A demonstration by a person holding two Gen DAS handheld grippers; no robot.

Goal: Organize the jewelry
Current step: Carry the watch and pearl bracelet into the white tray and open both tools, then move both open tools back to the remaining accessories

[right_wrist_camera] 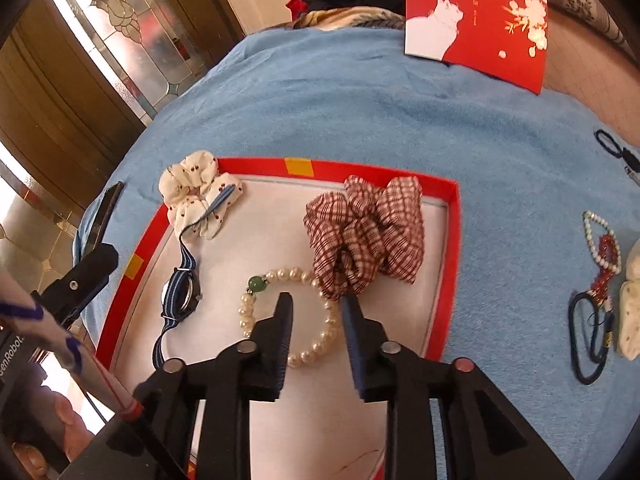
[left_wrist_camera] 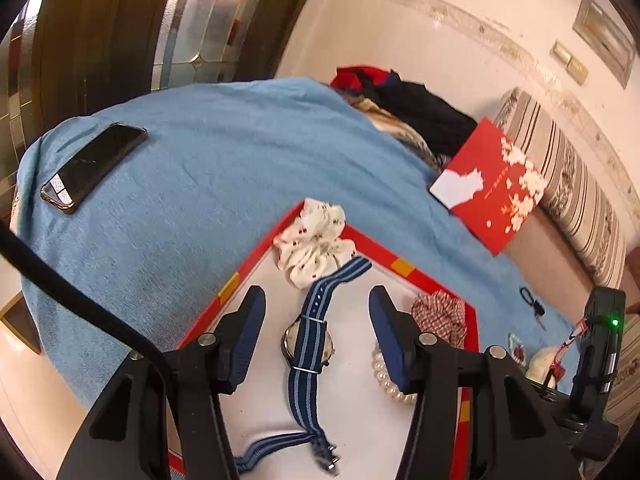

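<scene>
A red tray (right_wrist_camera: 454,240) with white lining lies on a blue towel (right_wrist_camera: 360,112). In it are a blue-striped watch (left_wrist_camera: 308,344), a pearl bracelet (right_wrist_camera: 246,312) with a green bead, a white dotted scrunchie (right_wrist_camera: 200,196) and a red plaid scrunchie (right_wrist_camera: 368,236). My left gripper (left_wrist_camera: 317,294) hangs open over the watch, a finger on either side of the strap, not touching it. My right gripper (right_wrist_camera: 317,299) stands open above the bracelet's right side, beside the plaid scrunchie, its pads apart from the beads.
A phone (left_wrist_camera: 94,166) lies on the towel's far left. A red card (right_wrist_camera: 480,20) and a clothes pile (left_wrist_camera: 408,108) sit at the back. Right of the tray lie a beaded bracelet (right_wrist_camera: 602,248), dark hair ties (right_wrist_camera: 592,344) and a white cloth item (right_wrist_camera: 632,304).
</scene>
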